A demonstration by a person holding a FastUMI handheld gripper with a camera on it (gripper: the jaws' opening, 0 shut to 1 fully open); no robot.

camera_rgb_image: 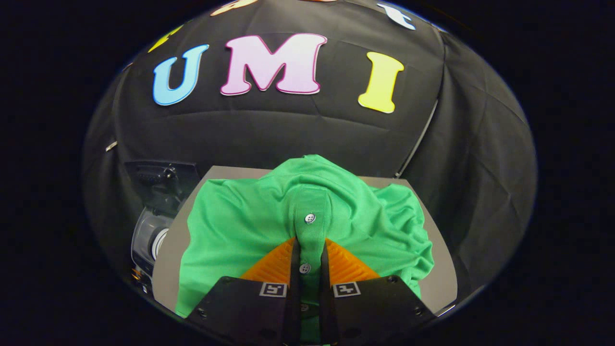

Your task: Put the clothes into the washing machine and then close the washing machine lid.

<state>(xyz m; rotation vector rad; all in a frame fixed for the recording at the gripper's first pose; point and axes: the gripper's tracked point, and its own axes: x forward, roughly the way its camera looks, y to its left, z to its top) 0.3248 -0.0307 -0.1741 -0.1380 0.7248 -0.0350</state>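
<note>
A green polo shirt (250, 216) lies bunched on a grey table (169, 250), lifted into a peak along its button placket. My gripper (310, 245) is shut on the placket, with the strip of fabric and a white button pinched between both fingers. A second button shows just ahead of the fingertips. The shirt spreads to both sides of the fingers and covers most of the tabletop. To the left of the table stands the washing machine (153, 216), dark on top with a pale body; its lid is raised and tilted back.
The black cloth wall rises close behind the table. A thin pole (418, 139) runs up the wall to the right of the shirt. The table's bare edges show on the left and right of the shirt.
</note>
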